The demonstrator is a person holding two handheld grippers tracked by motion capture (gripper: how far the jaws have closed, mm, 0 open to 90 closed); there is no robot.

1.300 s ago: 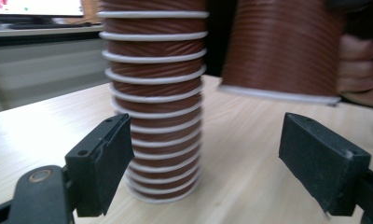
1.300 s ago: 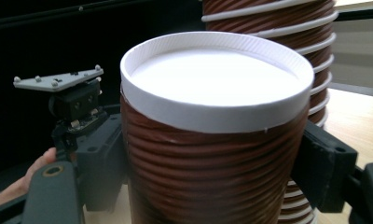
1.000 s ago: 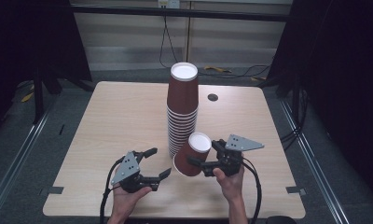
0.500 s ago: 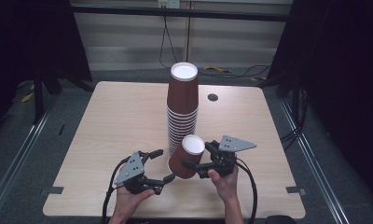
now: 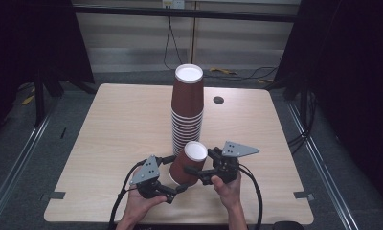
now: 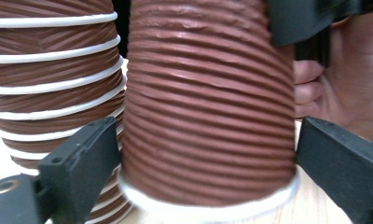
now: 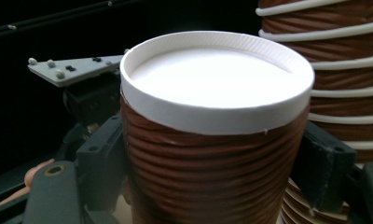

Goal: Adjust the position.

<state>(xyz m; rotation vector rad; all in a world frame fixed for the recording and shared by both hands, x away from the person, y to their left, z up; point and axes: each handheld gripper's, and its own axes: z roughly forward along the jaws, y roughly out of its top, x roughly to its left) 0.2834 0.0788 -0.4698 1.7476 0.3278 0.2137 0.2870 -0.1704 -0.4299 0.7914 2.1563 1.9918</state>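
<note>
Single brown ribbed cup (image 5: pixel 187 165), upside down, tilted, sat on table (image 5: pixel 108 143) just in front of tall cup stack (image 5: pixel 187 110), touching or nearly touching its lowest rims. White base up, wide rim down on wood in left gripper view. Pinched near the upper part by right gripper (image 5: pixel 199 171), pads pressed on both sides of the wall (image 7: pixel 212 177). Left gripper (image 5: pixel 173 172) low at rim end, jaws just opened, spread either side of cup (image 6: pixel 208 116), small gap visible, no press. Best handled, judged: kept light squeeze on right to avoid crushing ribs, lifted clear of stack before swinging, left kept away from rim, cup kept level for nesting.
</note>
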